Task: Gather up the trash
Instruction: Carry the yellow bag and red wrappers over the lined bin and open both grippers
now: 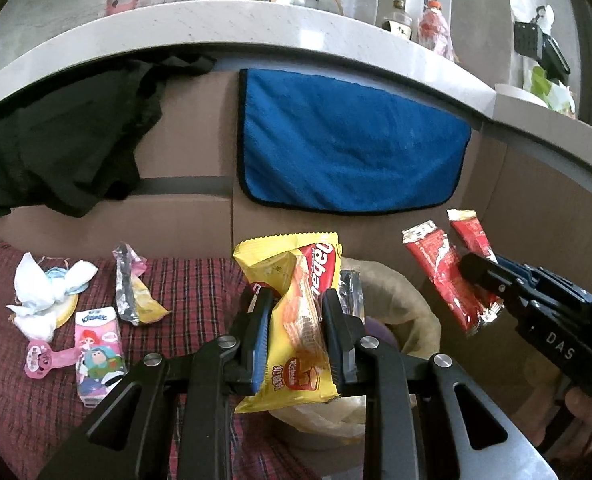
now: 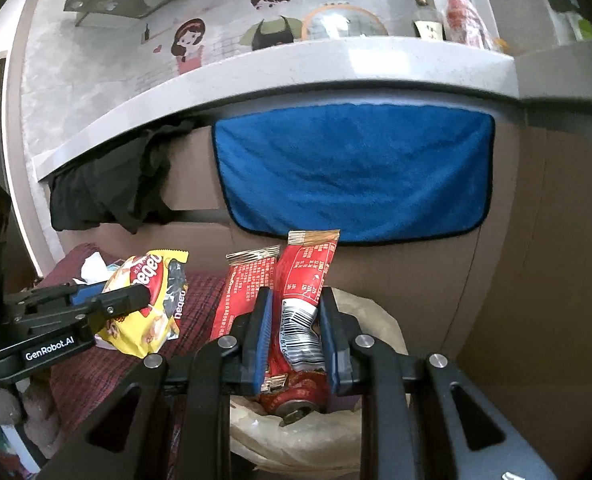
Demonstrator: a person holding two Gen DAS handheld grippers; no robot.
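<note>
Left wrist: yellow wrapper (image 1: 296,320) clamped between left gripper (image 1: 298,336) fingers.

The wafer packet (image 1: 296,320) is bright yellow with a red panel carrying white lettering. The two snack wrappers (image 2: 291,300) are red with white print, one showing a black-and-white barcode. The cloth (image 1: 107,360) under the litter is dark red plaid. A royal-blue towel (image 1: 348,148) with black edging hangs off the pale grey speckled counter (image 1: 215,20), beside a black garment (image 1: 55,140). The tissue pack (image 1: 95,356) is pink with cartoon figures; the crumpled tissue (image 1: 43,292) is white. Both grippers are black with blue pads (image 2: 261,340).
</note>
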